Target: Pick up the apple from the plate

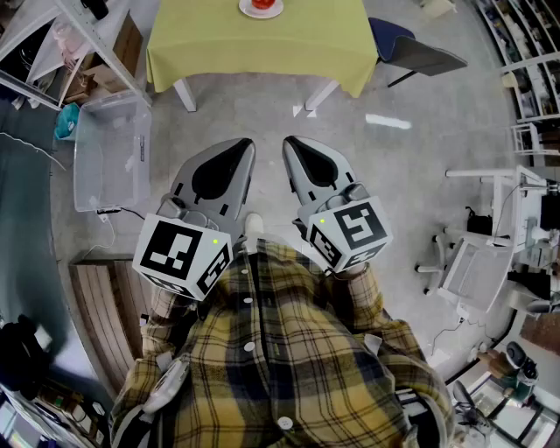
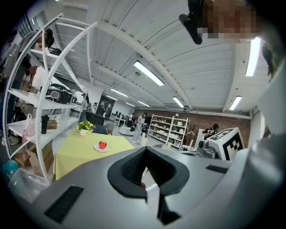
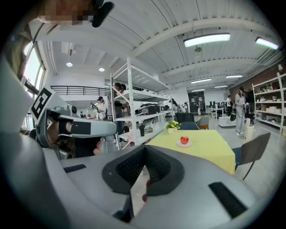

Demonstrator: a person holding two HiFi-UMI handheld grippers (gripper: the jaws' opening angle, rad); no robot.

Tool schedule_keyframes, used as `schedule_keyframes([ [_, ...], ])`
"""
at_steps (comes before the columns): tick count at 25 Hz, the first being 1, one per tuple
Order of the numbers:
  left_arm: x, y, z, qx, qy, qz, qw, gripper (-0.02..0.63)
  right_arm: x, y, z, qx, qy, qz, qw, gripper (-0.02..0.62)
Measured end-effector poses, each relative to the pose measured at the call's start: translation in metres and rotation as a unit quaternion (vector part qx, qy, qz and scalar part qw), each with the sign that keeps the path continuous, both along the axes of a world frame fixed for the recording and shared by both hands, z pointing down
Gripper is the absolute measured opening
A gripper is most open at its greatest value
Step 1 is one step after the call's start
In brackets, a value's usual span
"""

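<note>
A red apple (image 1: pixel 261 4) lies on a small white plate (image 1: pixel 273 12) on a yellow-clothed table (image 1: pixel 262 44) far ahead across the floor. Both gripper views show the apple (image 2: pixel 102 144) (image 3: pixel 184 140) small and distant on its plate (image 2: pixel 101 149) (image 3: pixel 183 144). My left gripper (image 1: pixel 242 145) and right gripper (image 1: pixel 293 143) are held side by side close to my body, well short of the table. In each gripper's own view the left gripper (image 2: pixel 146 151) and the right gripper (image 3: pixel 145 150) are shut, with nothing between the tips.
A clear plastic bin (image 1: pixel 109 153) sits on the floor at left, below a white shelf rack (image 1: pixel 87 35). A dark chair (image 1: pixel 411 54) stands at the table's right corner, and a white cart (image 1: pixel 490 254) further right. A flower pot (image 3: pixel 172 126) stands on the table. People stand in the background.
</note>
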State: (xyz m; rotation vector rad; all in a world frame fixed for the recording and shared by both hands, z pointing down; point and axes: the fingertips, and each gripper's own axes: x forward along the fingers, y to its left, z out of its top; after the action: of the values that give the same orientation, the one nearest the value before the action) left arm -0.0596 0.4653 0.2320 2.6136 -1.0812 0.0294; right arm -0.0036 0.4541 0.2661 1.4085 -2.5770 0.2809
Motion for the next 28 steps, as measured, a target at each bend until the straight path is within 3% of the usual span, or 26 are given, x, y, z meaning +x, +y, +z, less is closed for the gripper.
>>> schedule_keyframes([
  [28, 0.043, -0.005, -0.009, 0.010, -0.007, -0.027, 0.9996, 0.003, 0.055, -0.001, 0.003, 0.001, -0.020, -0.017, 1.000, -0.003],
])
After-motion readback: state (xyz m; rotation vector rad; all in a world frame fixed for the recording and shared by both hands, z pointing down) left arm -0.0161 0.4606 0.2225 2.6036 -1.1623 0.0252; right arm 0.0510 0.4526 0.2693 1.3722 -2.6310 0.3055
